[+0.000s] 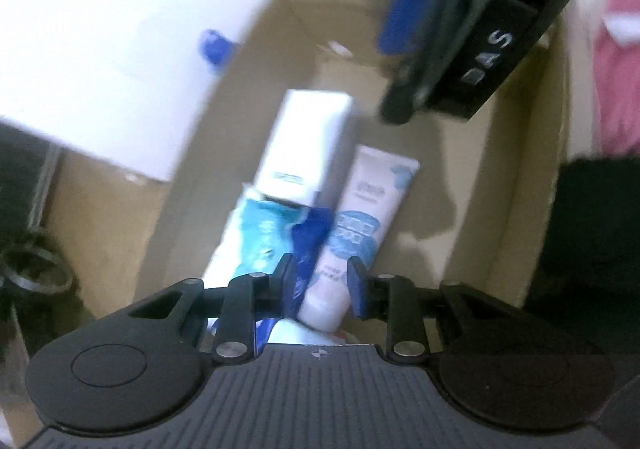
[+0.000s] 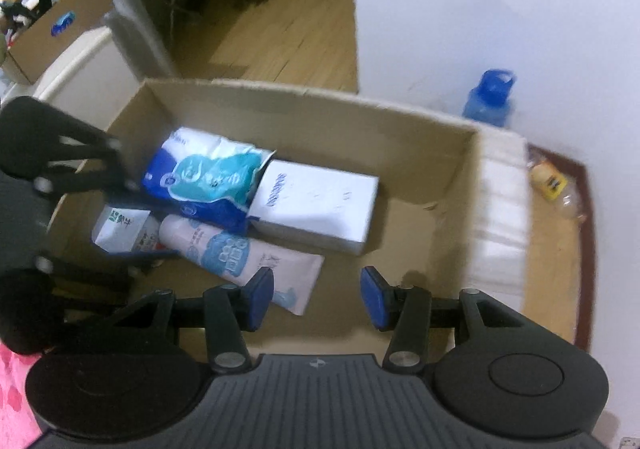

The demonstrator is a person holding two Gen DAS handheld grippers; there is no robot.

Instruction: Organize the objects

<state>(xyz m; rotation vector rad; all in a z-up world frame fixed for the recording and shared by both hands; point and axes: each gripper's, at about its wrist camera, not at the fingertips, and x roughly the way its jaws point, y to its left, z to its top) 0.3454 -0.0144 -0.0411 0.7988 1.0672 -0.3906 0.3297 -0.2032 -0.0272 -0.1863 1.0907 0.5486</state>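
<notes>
Right wrist view looks down into an open brown cardboard box (image 2: 304, 105) that already holds four things packed toward its left end: a blue-and-teal plastic pack of tissues (image 2: 200, 177), a flat white rectangular carton (image 2: 316, 205) lying against it, a long white tube with blue lettering (image 2: 240, 253) nearest the camera, and a small white milk carton with green print (image 2: 120, 229) in the corner.

The right tongs (image 2: 317, 297) stand about half open with nothing between the pads, above the bare box floor just right of the tube's flat tail. The tube's long axis runs from upper left to lower right, its tail end pointing at the right tongs' left pad.

The left tongs (image 1: 319, 285) hang steeply over the same cluster, jaws narrowly apart. In the left wrist view the tube's cap end shows between them, but blur hides whether the pads touch it; I judge they probably do not.

A translucent blue plastic bottle (image 2: 490, 99) stands outside the box, beyond its far wall by the white wall. It looks like the likeliest thing left to organize, and the right hand is nearer it.
</notes>
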